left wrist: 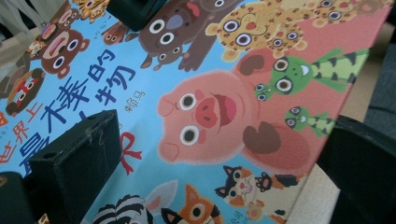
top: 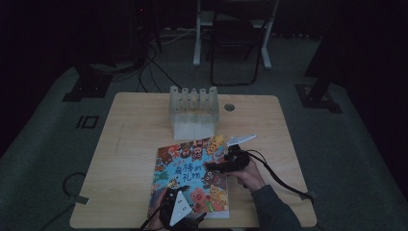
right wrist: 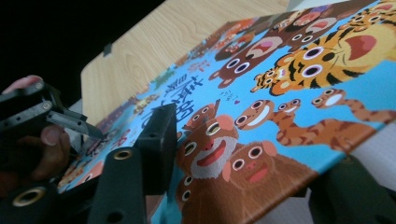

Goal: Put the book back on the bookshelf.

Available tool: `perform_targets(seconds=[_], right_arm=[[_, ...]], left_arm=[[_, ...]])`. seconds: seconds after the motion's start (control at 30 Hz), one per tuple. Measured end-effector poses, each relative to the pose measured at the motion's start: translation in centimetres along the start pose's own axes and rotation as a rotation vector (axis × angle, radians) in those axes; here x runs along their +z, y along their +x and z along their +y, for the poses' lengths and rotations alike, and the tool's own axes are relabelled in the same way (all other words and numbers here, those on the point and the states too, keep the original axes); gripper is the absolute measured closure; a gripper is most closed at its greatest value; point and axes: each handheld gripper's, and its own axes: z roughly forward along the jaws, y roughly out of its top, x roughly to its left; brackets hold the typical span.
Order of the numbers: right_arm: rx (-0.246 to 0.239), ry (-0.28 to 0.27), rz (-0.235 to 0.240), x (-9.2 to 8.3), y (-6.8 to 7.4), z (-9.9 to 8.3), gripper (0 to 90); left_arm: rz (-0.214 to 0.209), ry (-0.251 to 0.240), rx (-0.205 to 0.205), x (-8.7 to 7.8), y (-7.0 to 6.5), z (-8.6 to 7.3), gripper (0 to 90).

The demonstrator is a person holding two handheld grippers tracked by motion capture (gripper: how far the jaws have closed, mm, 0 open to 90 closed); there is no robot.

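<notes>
Left gripper (top: pixel 185 188) nearest, at the near table edge, jaws spread over the colourful animal-cover picture book's (top: pixel 192 175) lower corner, gripping nothing; the book lies flat on the pale wooden table (top: pixel 134 159), near of the translucent slotted plastic rack (top: pixel 193 111); right gripper (top: pixel 210 166) straddles the right edge, jaws half-shut, one above the cover, one below; grip unconfirmed. Step, by my reading: seizing the edge; next calls for a firm pinch, then a lift. The right gripper view shows that edge raised off the table; the high view shows the rack.

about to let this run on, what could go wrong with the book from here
1. The right gripper straddles the right edge of the picture book, one jaw over the cover and one under; a thin bite could slip or bend the cover.
2. The left gripper sits open across the book's near corner, so lifting on one side may twist it.
3. The slotted rack stands just beyond; a swing could knock it.
</notes>
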Motion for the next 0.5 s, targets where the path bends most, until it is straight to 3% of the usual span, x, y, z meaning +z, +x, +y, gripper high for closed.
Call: perform_targets(seconds=[0.1, 0.27, 0.37, 0.5], right_arm=[[0.008, -0.028, 0.021, -0.3, 0.1, 0.2, 54.1], [-0.021, -0.040, 0.011, -0.6, 1.1, 1.2, 57.0], [-0.028, -0.033, 0.002, -0.6, 1.4, 1.5, 57.3], [-0.029, -0.040, -0.003, -0.6, 1.5, 1.4, 57.8]], left_arm=[[-0.005, -0.014, -0.010, -0.4, 0.2, 0.0, 2.9], [-0.010, -0.030, -0.030, -0.9, 0.7, 0.0, 4.2], [-0.035, -0.004, -0.014, -0.9, 0.8, -0.1, 9.1], [-0.027, -0.004, -0.019, -1.2, 0.9, -0.4, 13.0]])
